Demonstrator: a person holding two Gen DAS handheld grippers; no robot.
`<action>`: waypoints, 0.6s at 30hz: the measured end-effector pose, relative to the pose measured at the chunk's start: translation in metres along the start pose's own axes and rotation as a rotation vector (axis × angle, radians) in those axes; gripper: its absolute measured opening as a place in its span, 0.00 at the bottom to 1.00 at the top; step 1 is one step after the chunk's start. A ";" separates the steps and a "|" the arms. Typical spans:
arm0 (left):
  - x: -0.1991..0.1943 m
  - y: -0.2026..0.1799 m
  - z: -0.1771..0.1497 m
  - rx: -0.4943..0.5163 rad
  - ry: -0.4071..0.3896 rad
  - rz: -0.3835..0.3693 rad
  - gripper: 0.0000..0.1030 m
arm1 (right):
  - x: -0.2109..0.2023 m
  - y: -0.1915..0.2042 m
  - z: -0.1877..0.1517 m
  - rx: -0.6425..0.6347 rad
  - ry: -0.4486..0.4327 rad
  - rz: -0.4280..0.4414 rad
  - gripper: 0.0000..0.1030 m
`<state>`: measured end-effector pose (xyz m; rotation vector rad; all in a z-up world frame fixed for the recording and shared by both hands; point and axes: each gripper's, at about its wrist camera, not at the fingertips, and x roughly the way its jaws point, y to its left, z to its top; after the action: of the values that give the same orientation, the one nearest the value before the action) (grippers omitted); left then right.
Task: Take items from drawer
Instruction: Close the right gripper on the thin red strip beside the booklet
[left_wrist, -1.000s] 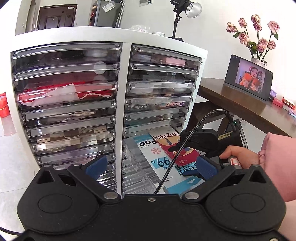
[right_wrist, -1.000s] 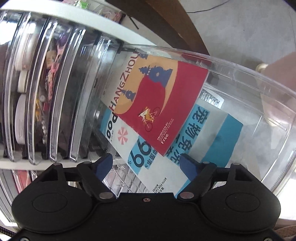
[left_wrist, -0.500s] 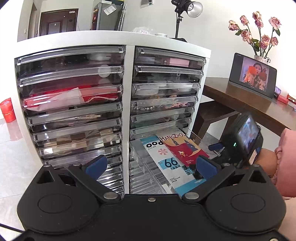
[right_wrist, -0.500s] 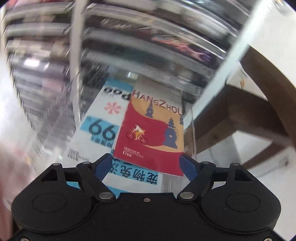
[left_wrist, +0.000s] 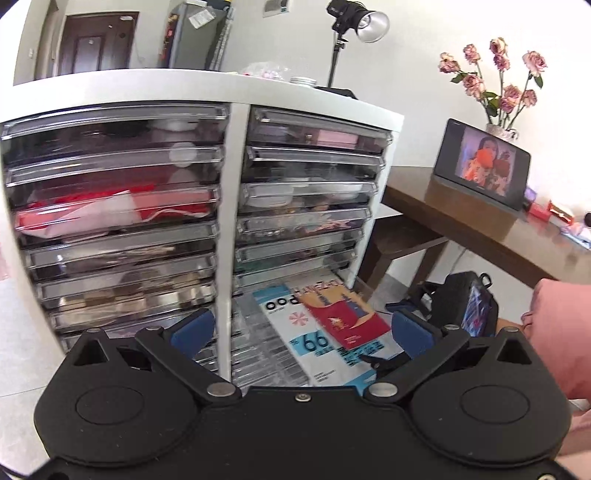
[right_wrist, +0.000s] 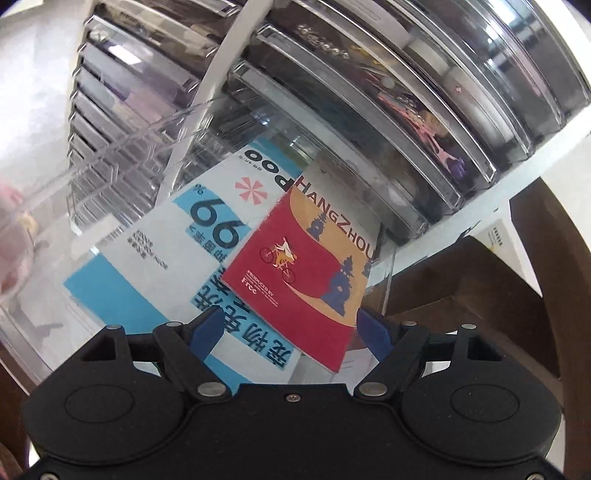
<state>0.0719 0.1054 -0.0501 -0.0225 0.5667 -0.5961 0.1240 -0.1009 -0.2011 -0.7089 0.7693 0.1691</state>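
Observation:
A clear plastic drawer (right_wrist: 122, 144) stands pulled out low in the right column of the white cabinet (left_wrist: 236, 92). Inside lie a red and orange "Hangzhou" booklet (right_wrist: 306, 266) and, under it, a white and blue leaflet (right_wrist: 173, 266) printed "66". The booklet (left_wrist: 343, 314) and leaflet (left_wrist: 314, 347) also show in the left wrist view. My right gripper (right_wrist: 291, 328) is open, its blue fingertips straddling the booklet's near corner without closing on it. My left gripper (left_wrist: 301, 328) hangs open in front of the cabinet, holding nothing. The right gripper's black body (left_wrist: 465, 306) sits right of the drawer.
Two columns of shut clear drawers (left_wrist: 118, 206) fill the cabinet. A brown wooden table (left_wrist: 498, 229) stands to the right with a tablet (left_wrist: 484, 162) and a vase of roses (left_wrist: 498, 85). A pink sleeve (left_wrist: 565, 332) is at the right edge. A studio lamp (left_wrist: 365, 22) stands behind.
My right gripper has swung round and come closer, so the red booklet's corner now lies between its fingertips. The left gripper has drifted slightly back and left.

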 end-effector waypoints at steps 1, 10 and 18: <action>0.004 -0.001 0.003 0.009 0.009 -0.011 1.00 | 0.000 -0.001 -0.001 0.004 0.001 0.001 0.79; 0.024 -0.014 -0.004 0.097 0.097 -0.048 1.00 | 0.011 0.015 0.005 -0.051 -0.042 -0.033 0.79; 0.024 -0.006 -0.009 0.065 0.104 -0.022 1.00 | 0.019 0.035 0.006 -0.210 -0.125 -0.171 0.79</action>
<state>0.0800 0.0889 -0.0688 0.0634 0.6479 -0.6396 0.1278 -0.0721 -0.2297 -0.9505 0.5728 0.1382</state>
